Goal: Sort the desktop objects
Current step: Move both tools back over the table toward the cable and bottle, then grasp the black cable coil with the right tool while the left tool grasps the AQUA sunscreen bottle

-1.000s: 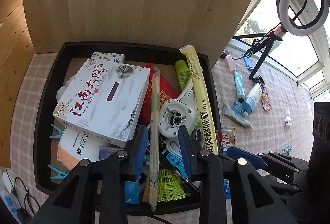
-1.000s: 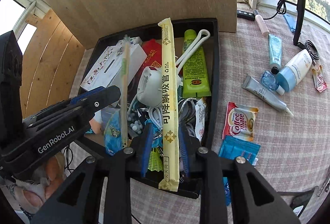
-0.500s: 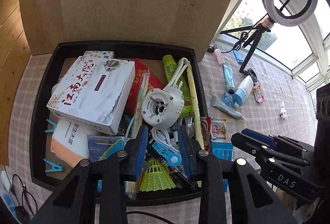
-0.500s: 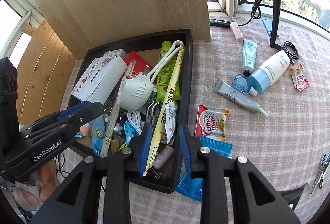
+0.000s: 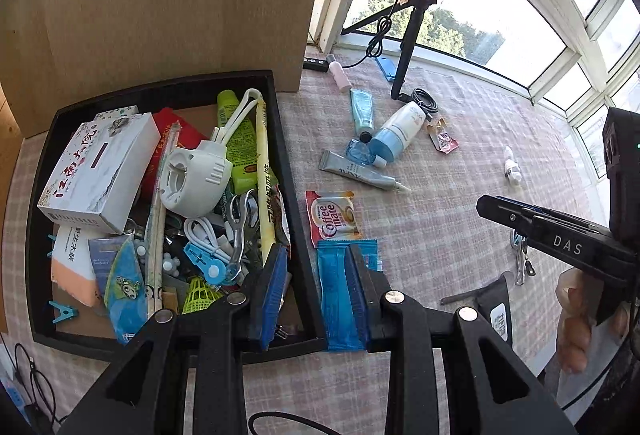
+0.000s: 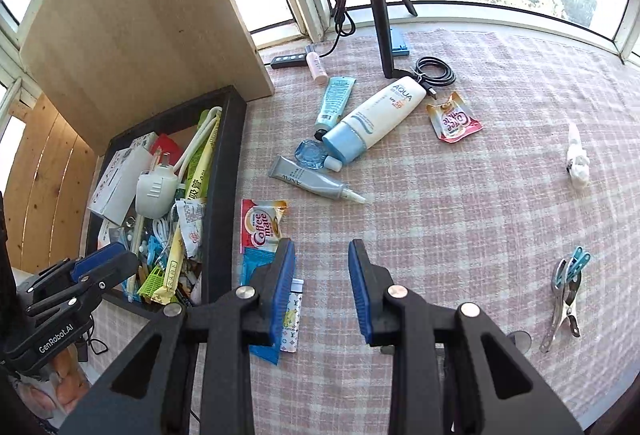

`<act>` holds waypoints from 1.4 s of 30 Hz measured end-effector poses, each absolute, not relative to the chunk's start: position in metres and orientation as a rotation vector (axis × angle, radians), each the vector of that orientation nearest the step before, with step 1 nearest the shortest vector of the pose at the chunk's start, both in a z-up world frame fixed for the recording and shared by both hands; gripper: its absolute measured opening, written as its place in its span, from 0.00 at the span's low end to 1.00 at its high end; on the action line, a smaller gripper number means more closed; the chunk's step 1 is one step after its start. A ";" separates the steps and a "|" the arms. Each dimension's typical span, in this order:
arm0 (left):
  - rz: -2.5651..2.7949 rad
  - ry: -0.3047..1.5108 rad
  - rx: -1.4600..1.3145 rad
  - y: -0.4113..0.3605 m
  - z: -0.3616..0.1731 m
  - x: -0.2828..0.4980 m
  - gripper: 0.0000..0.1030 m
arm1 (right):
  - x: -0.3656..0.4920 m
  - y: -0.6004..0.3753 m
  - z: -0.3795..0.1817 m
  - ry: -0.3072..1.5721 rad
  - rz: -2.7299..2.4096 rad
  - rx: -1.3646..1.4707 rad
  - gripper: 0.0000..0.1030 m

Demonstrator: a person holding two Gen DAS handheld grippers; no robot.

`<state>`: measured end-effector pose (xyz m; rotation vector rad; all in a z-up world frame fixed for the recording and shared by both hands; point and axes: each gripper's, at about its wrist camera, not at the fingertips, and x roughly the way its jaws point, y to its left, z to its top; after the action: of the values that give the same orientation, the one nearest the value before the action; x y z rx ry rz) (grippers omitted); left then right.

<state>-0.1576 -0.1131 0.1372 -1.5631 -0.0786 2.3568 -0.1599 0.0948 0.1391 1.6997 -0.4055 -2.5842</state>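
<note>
Jaws of both the left gripper (image 5: pixel 318 289) and right gripper (image 6: pixel 322 289) stand apart, empty. At 9 o'clock sits the black rectangular tray (image 6: pixel 218 195) crammed with clutter; a red-and-white Coffee-mate sachet (image 6: pixel 260 225) lies on the pink checked worktop (image 6: pixel 460 215) at 11 o'clock of the right jaws.

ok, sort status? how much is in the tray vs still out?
Done: the black tray is already heaped with a white box, a white fan and more. In hand: nothing; left gripper and right gripper are both empty. Left on the checked cloth: Coffee-mate sachet, blue packet, white-blue AQUA bottle, grey tube, clips.
</note>
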 end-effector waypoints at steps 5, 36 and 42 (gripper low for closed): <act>2.361 -0.055 -1.554 -0.075 0.137 -0.148 0.28 | -0.152 0.155 0.140 -0.398 -2.624 1.710 0.27; 2.124 0.486 -1.629 0.105 0.052 -0.306 0.52 | -0.351 0.269 0.066 -0.319 -2.505 1.850 0.50; 2.074 0.576 -1.644 0.115 0.031 -0.325 0.53 | -0.391 0.269 0.041 -0.354 -2.462 1.909 0.50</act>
<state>-0.3250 0.1151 0.0311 -1.6440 0.5758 2.0739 -0.3911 0.2695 0.0408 1.9088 -0.3545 -2.4621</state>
